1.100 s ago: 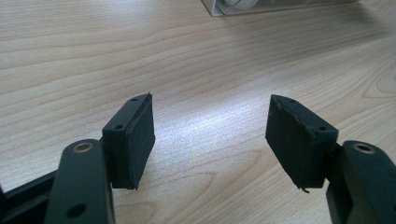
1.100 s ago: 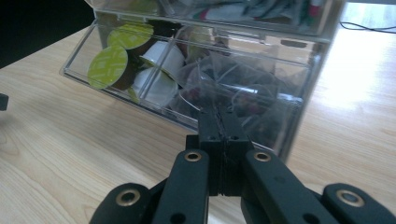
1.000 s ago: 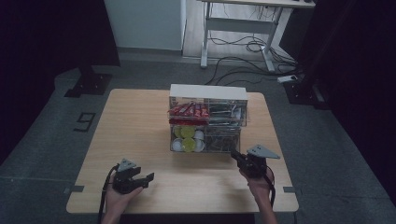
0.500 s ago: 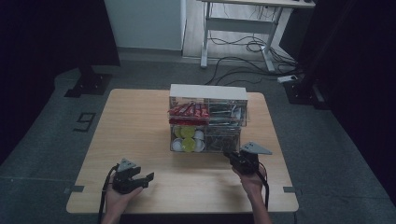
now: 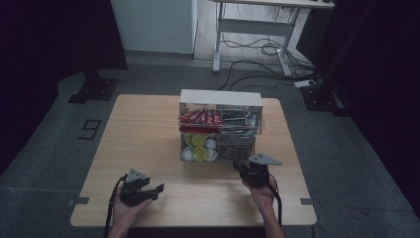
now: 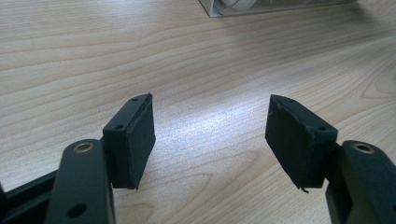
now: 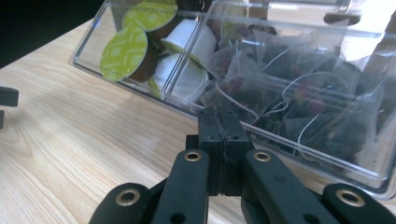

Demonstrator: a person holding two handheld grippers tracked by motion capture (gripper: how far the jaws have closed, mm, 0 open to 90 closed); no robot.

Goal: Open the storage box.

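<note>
Clear organizer (image 5: pixel 220 130) is the only obstacle, standing mid-bench (image 5: pixel 143 134). Left of it: bare wood, free passage out to the edge. In front of it: an open strip, occupied at the right by the right gripper (image 7: pixel 219 122), pads pressed together, just at its lower tray wall. Left gripper (image 6: pixel 210 135), spread wide, sits well off to its front-left.

Light wood worktop (image 5: pixel 143 134), bare grain over most of it. Beyond its far edge: grey floor (image 5: pixel 64 119) with a dark "9" marking (image 5: pixel 89 129) off the left side, a white-framed desk (image 5: pixel 257 29) behind, and loose cables (image 5: pixel 257 74) beneath that desk.
</note>
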